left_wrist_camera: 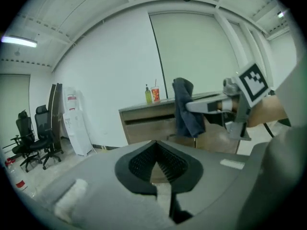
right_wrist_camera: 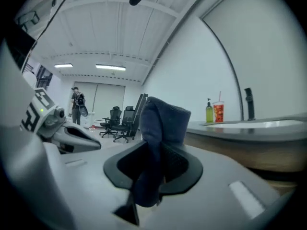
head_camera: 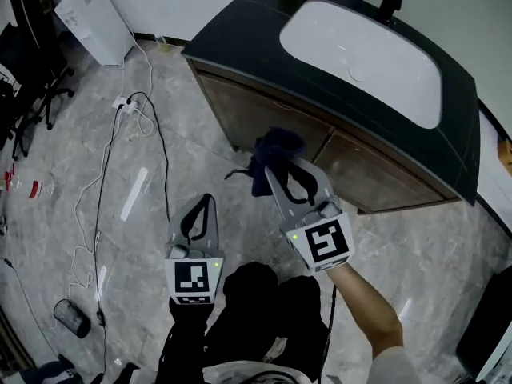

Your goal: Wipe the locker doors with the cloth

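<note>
The right tongs (head_camera: 282, 174) are clamped on the dark blue cloth (head_camera: 272, 154). The cloth bunches above the jaws, with a tail drooping below them. In the head view it sits just above centre, in front of the wooden locker doors (head_camera: 260, 114) under the dark bench (head_camera: 240, 22). It seems to hang just short of the door face, though the steep angle leaves that unsure.

The left tongs (head_camera: 210, 201) sit at 7 o'clock over the marble floor (head_camera: 200, 134). Their jaws are drawn together at the tips with nothing between them.

A white sink (head_camera: 360, 58) is set into the bench at 1 o'clock, and a green bottle (right_wrist_camera: 209, 113) and a red cup (right_wrist_camera: 218, 111) stand at the bench's far edge. Cables (head_camera: 120, 174) trail across the floor at 9 o'clock, and office chairs (left_wrist_camera: 33, 138) stand at the far left of the left gripper view.
</note>
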Tool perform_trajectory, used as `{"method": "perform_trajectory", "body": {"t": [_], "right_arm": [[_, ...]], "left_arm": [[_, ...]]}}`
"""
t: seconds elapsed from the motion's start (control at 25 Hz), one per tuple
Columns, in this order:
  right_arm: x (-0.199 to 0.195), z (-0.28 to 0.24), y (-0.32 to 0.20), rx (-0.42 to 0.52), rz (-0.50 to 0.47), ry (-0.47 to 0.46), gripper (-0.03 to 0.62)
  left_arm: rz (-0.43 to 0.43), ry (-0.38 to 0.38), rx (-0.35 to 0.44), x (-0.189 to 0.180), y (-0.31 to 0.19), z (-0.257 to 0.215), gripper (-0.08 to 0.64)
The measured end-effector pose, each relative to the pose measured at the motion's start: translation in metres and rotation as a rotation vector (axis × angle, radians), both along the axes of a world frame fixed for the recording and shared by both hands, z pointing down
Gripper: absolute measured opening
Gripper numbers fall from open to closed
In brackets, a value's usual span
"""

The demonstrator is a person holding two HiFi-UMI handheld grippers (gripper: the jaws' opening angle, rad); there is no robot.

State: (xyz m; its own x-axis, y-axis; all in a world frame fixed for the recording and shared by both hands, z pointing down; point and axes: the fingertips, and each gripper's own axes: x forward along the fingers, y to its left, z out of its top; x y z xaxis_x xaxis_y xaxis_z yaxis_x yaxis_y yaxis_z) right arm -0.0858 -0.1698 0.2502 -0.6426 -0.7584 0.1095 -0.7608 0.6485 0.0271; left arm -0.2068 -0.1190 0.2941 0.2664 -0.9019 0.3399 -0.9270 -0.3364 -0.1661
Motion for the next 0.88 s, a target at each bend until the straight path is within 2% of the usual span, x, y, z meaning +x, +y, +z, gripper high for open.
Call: {"method": "perform_trajectory", "body": {"t": [0.2,0.36,0.52,0.68,0.88], "right_arm": [[0.078,-0.103,0.055,-0.06,0.219,-0.043,0.082],[0.129,-0.195,0.101,-0.037,0.357,-0.045,0.083],[0.162,-0.271,0.143,-0.02,0.431,-0.001,0.081],[0.191,-0.321,0.181,-0.041,0.526,-0.005,0.081],[0.205,-0.362,0.219,-0.027,0.658,-0.02,0.081]], "left_arm": [[0.048,0.018,0.013,0.019,0.009,-0.127,0.002],[0.097,0.037,0.034,0.046,0.024,-0.22,0.002],[0.144,0.067,0.054,0.075,0.044,-0.299,0.002],[0.219,0.096,0.099,0.106,0.06,-0.37,0.002],[0.323,0.124,0.123,0.126,0.074,-0.418,0.002]]}}
